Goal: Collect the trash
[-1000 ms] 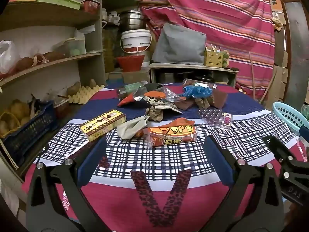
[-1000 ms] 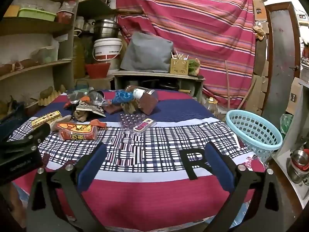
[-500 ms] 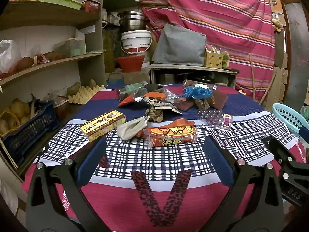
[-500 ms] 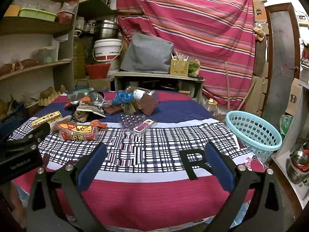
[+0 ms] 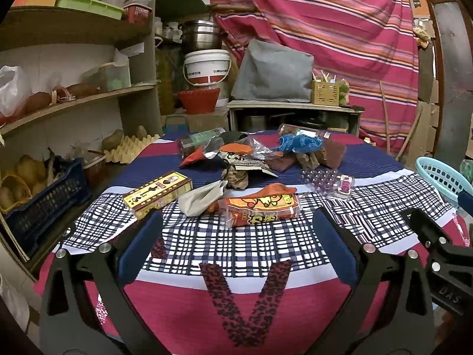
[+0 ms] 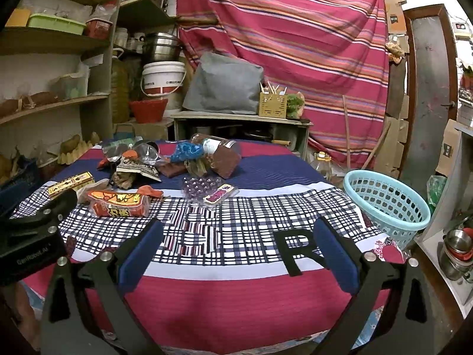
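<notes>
Trash lies in a heap across the far half of the cloth-covered table: an orange snack packet, a yellow box, a grey crumpled wrapper, a clear blister tray, a blue bag and bottles. The same packet and tray show in the right wrist view. A light blue basket stands at the table's right edge. My left gripper is open and empty, just short of the orange packet. My right gripper is open and empty over the checked cloth.
Wooden shelves with food and a dark blue crate stand on the left. A low bench with a grey bag, a white bucket and a striped curtain are behind. Metal pots sit at the right.
</notes>
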A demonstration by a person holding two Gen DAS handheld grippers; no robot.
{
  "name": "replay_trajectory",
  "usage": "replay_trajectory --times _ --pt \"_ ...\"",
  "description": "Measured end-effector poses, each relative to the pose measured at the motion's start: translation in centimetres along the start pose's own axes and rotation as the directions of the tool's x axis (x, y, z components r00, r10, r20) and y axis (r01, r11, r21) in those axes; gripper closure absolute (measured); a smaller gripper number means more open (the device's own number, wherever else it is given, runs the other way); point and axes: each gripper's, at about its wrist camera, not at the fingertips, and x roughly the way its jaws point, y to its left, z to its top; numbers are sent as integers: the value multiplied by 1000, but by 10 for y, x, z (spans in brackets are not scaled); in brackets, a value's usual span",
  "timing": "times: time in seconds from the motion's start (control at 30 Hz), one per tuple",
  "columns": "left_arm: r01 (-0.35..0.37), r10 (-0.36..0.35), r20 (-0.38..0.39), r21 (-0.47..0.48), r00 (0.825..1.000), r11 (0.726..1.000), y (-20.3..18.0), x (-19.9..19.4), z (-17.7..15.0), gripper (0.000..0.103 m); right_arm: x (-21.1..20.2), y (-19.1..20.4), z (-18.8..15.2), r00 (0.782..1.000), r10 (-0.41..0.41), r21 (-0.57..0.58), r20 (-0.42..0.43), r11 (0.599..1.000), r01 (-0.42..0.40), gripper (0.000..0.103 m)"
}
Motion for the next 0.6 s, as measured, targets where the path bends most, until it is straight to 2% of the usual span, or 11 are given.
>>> replay_trajectory --times 0.6 --pt "-1 1 5 4 1000 1000 0 -1 0 5 -1 0 -1 1000 -1 -1 2 1000 1 4"
